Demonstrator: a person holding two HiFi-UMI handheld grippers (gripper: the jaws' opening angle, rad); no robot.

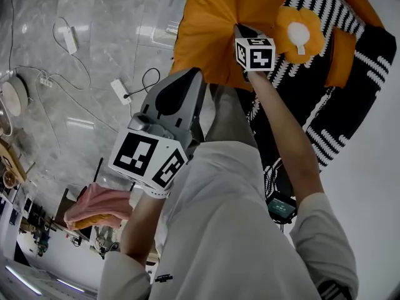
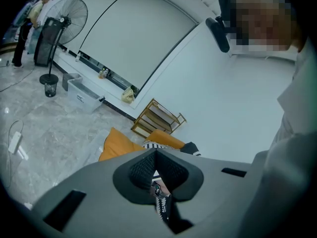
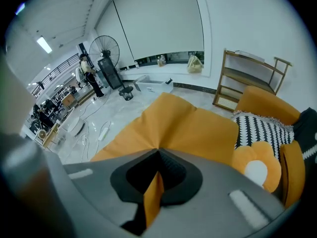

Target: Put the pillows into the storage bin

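My right gripper (image 1: 241,31) (image 3: 158,168) is shut on a pinched fold of the big orange pillow (image 1: 215,24) (image 3: 183,128), which hangs from it above the floor. To its right lie a black-and-white striped pillow (image 1: 325,99) (image 3: 260,130) and an orange flower-shaped pillow (image 1: 300,33) (image 3: 255,170). My left gripper (image 1: 195,75) (image 2: 156,175) points at the same bundle, its jaws closed with black-and-white fabric (image 2: 161,205) in the slit between them. A clear storage bin (image 2: 81,94) (image 3: 153,86) stands far off by the wall.
A wooden rack (image 2: 158,118) (image 3: 247,81) stands against the white wall. A standing fan (image 2: 64,26) (image 3: 105,51) is near the bin. Cables and power strips (image 1: 119,91) trail over the marble floor. Something pink (image 1: 94,206) lies at lower left. Someone stands far off.
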